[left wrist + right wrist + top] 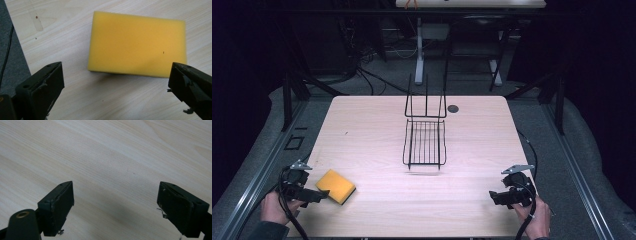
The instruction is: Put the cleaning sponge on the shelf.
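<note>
A yellow sponge (336, 186) lies flat on the pale wooden table (362, 130) near its front left corner. My left gripper (323, 194) sits just left of it, open, its jaws pointing at the sponge's near edge. In the left gripper view the sponge (137, 46) lies just beyond the two wide-apart jaws, and nothing is between them. My right gripper (493, 196) is at the front right of the table, open, over bare wood (112, 170). A black wire rack (425, 142) stands at the table's middle, its tall back to the far side.
A small dark round spot (453, 108) sits on the table just right of the rack's back. Cables trail from both grippers off the front edge. Dark frame posts and a desk stand beyond the far edge.
</note>
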`<state>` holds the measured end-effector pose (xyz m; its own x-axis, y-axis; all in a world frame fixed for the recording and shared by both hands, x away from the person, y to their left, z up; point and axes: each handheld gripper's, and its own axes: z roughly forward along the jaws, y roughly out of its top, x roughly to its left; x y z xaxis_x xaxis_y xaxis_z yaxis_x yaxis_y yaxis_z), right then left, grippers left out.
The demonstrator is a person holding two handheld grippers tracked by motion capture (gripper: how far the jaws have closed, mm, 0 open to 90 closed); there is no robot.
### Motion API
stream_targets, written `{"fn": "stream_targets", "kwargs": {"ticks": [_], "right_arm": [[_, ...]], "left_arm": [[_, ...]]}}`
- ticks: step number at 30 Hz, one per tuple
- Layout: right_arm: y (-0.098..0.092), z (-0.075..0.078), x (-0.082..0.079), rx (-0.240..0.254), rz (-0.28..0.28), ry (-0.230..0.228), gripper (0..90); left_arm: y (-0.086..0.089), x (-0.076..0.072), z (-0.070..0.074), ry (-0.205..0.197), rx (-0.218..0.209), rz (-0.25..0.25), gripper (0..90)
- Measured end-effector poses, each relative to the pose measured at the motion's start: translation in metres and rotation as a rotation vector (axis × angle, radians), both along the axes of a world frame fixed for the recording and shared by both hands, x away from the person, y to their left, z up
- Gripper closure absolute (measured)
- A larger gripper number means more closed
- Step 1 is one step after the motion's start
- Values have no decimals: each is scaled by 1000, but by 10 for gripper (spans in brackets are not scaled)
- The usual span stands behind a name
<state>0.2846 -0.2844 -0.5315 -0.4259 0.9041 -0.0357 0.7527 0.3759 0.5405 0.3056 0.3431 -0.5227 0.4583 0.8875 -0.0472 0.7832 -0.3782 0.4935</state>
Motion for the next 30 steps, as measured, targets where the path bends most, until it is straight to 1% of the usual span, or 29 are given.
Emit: {"fn": "stream_targets", "kwargs": {"ticks": [1,5,7,11,14,17,18,20,22,24,26,28,29,30], "right_arm": [[0,0,0,-6,4,-1,137],[1,1,0,1,9,6,139],[2,0,0,1,10,0,139],[5,0,1,4,18,1,141],[6,1,2,7,25,-1,142],[7,1,2,11,28,2,142],[8,0,2,8,31,2,142],[8,0,2,8,36,10,142],[8,0,3,12,37,9,142],[8,0,3,10,38,5,142],[8,-1,3,13,39,6,143],[9,-1,3,15,41,5,142],[9,-1,3,15,41,5,142],[9,0,3,18,41,6,143]], "left_arm": [[0,0,0,0,-1,1,4],[-2,3,3,-6,-8,2,4],[-3,5,5,-11,-12,-5,4],[-6,10,7,-21,-28,10,3],[-9,15,9,-19,-36,15,3],[-11,19,8,-17,-37,16,4],[-12,22,6,-10,-30,21,6],[-12,26,3,-9,-27,27,36],[-11,28,1,0,-36,32,69],[-10,29,-1,4,-41,32,134],[-9,30,-3,11,-39,44,167],[-6,32,-6,16,-45,45,247],[-6,32,-6,16,-45,45,270],[-6,32,-9,23,-42,60,295]]}}
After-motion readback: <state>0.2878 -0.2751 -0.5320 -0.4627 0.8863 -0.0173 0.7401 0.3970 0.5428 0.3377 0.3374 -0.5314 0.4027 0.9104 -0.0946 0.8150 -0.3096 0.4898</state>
